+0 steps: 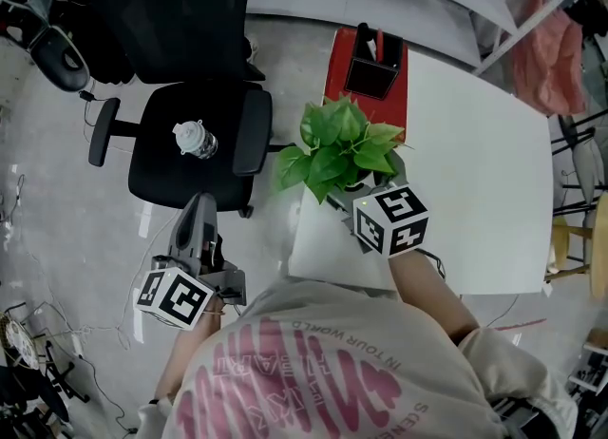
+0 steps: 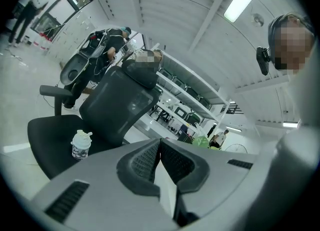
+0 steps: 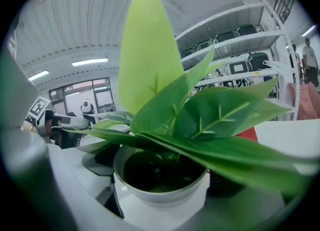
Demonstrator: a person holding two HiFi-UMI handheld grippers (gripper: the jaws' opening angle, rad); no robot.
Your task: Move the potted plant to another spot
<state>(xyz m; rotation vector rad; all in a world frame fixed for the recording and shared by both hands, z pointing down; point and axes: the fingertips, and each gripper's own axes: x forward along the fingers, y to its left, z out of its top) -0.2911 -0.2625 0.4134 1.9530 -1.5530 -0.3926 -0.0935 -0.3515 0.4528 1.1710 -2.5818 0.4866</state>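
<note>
The potted plant (image 1: 337,147), broad green leaves in a white pot (image 3: 160,191), is at the left edge of the white table (image 1: 475,171). My right gripper (image 1: 358,190) reaches in under the leaves from the near side. In the right gripper view its jaws stand on either side of the pot, and the right gripper (image 3: 160,175) is shut on it. I cannot tell whether the pot rests on the table or is lifted. My left gripper (image 1: 199,203) hangs low at the left, off the table, pointing at the chair. The left gripper (image 2: 160,161) is shut on nothing.
A black office chair (image 1: 190,147) stands left of the table with a plastic bottle (image 1: 195,139) on its seat; the bottle (image 2: 81,145) also shows in the left gripper view. A red surface (image 1: 366,95) with a black holder (image 1: 372,65) lies beyond the plant. Cables lie on the floor.
</note>
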